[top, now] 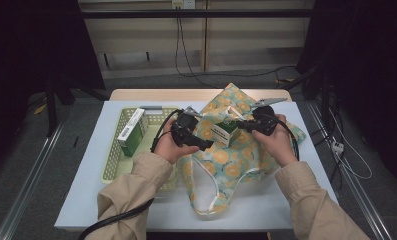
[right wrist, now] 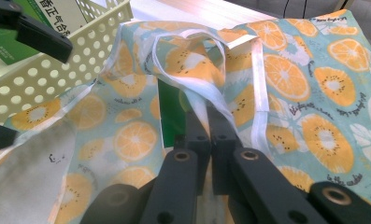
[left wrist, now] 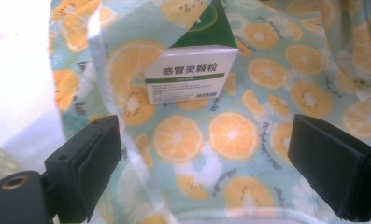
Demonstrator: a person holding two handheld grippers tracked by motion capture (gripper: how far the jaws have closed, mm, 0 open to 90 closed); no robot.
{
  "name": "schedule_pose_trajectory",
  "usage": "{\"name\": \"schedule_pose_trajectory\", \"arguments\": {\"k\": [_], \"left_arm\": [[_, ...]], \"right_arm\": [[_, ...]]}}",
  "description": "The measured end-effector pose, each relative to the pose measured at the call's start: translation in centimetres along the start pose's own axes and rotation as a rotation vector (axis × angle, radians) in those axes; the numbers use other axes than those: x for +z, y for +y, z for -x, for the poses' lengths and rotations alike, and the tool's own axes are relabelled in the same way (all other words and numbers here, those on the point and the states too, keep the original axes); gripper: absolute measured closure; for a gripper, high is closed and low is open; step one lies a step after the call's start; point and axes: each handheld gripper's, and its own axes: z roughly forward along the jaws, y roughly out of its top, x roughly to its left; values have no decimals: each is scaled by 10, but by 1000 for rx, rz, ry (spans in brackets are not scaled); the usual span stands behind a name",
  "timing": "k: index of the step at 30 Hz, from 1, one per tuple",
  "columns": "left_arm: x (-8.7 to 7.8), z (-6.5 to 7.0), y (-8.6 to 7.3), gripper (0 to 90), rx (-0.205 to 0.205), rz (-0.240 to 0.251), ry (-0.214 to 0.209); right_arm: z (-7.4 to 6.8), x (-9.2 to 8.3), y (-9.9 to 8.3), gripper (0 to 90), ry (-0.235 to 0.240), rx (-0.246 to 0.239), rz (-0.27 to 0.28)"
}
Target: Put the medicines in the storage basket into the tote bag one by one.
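Box, white and green with printed text, is seen tilted at the bag's mouth, long axis toward the basket. Bag rim is pinched by the right gripper; left gripper jaws are spread, empty.

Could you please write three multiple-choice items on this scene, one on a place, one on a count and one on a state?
1. Where does the box left in the basket stand?
A. at its far left
B. at its near right
C. outside it

2. How many medicine boxes show in the high view?
A. one
B. two
C. four

3. How do the left gripper's jaws stand?
A. shut on the bag
B. shut on a box
C. open, holding nothing

Answers: 1 A, the green and white box leans at the basket's far left. 2 B, that one plus the white box on the fruit-print bag. 3 C, the jaws stand wide apart over the bag, while the right gripper pinches the bag's edge.
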Motion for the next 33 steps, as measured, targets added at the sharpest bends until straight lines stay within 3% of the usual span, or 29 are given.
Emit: {"name": "schedule_pose_trajectory", "arguments": {"k": [4,6,7,8,9,12,14,20,21,22,23,24,25,33], "left_arm": [[-12,-3,-4,86,6,-8,30],[-18,-5,-7,76,-3,4,22],[-20,-8,-8,62,-5,8,-9],[-23,-9,-10,58,-1,10,-13],[-26,-10,-11,58,3,10,6],[-35,-15,-15,56,11,25,-14],[-40,-19,-17,54,14,27,-5],[-53,-33,-26,55,-13,28,7],[-55,-35,-28,56,-16,22,41],[-57,-39,-29,57,-16,26,18],[-60,-41,-31,57,-8,20,31],[-63,-43,-32,57,-7,8,68],[-65,-46,-34,56,-10,10,47],[-87,-66,-42,60,-9,4,117]], "right_arm": [[2,0,-1,899,1,6,5],[2,-1,-1,899,1,6,4],[2,-1,-1,899,0,6,5],[2,-1,-1,899,-1,7,3],[3,-1,-1,899,-2,7,4],[3,0,-1,899,-2,7,4],[3,0,-1,899,-2,6,2],[3,1,-1,899,-3,6,5],[3,1,-1,899,-3,7,6],[3,0,-1,899,-3,8,4],[3,0,-1,899,-4,8,3],[3,0,-1,899,-5,10,3],[3,0,-1,899,-5,9,3],[2,1,-1,899,-3,5,1]]}}
